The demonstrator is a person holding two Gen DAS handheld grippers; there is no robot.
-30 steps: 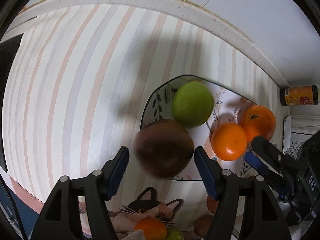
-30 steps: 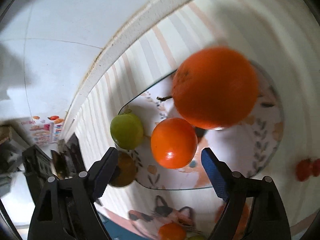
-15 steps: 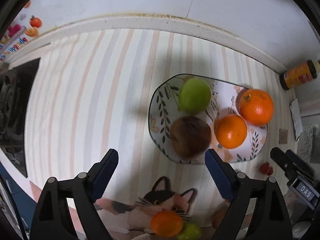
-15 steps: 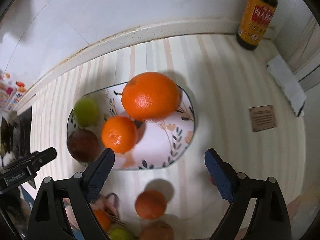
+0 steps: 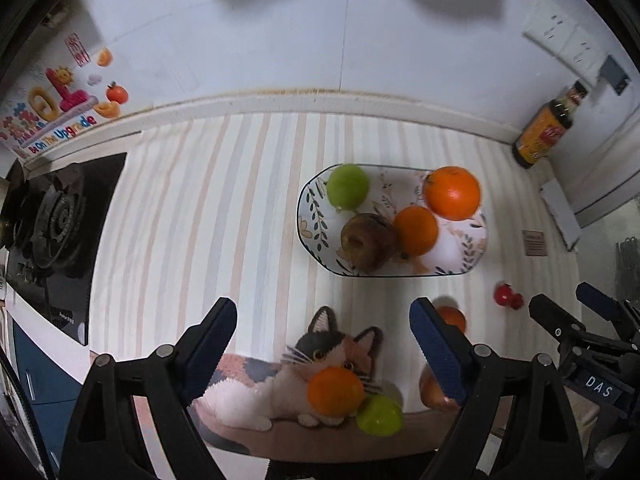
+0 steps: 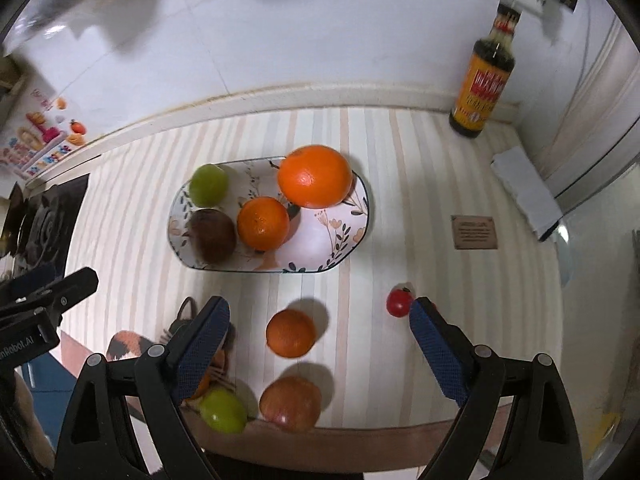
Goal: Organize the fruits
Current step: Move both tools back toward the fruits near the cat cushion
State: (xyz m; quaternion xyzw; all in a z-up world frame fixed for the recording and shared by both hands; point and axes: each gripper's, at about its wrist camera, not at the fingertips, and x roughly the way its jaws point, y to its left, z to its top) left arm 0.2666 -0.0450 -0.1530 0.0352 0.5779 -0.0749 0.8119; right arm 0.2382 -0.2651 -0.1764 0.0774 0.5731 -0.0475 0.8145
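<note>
- My left claw (image 5: 322, 342) is spread wide with nothing between its blue pads, pointing steeply down over the striped surface (image 5: 192, 216).
- Left of it sits a black gas hob (image 5: 56, 220).
- Under it lies a calico cat mat (image 5: 304, 376) carrying a small orange (image 5: 335, 392) and a green fruit (image 5: 379, 416), the two touching.
- Ahead of it is the oval floral plate (image 5: 310, 216), holding a green apple (image 5: 347, 187), a brown fruit (image 5: 366, 240), a medium orange (image 5: 416, 230) and a large orange (image 5: 452, 192).
- My right claw (image 6: 320, 344) is also spread and empty.
- Between its pads sit a loose orange (image 6: 291, 333) and a reddish apple (image 6: 291, 402).
- A small red tomato (image 6: 399, 301) is just beside its right pad.
- Far ahead to the right stands a dark sauce bottle (image 6: 482, 92).
</note>
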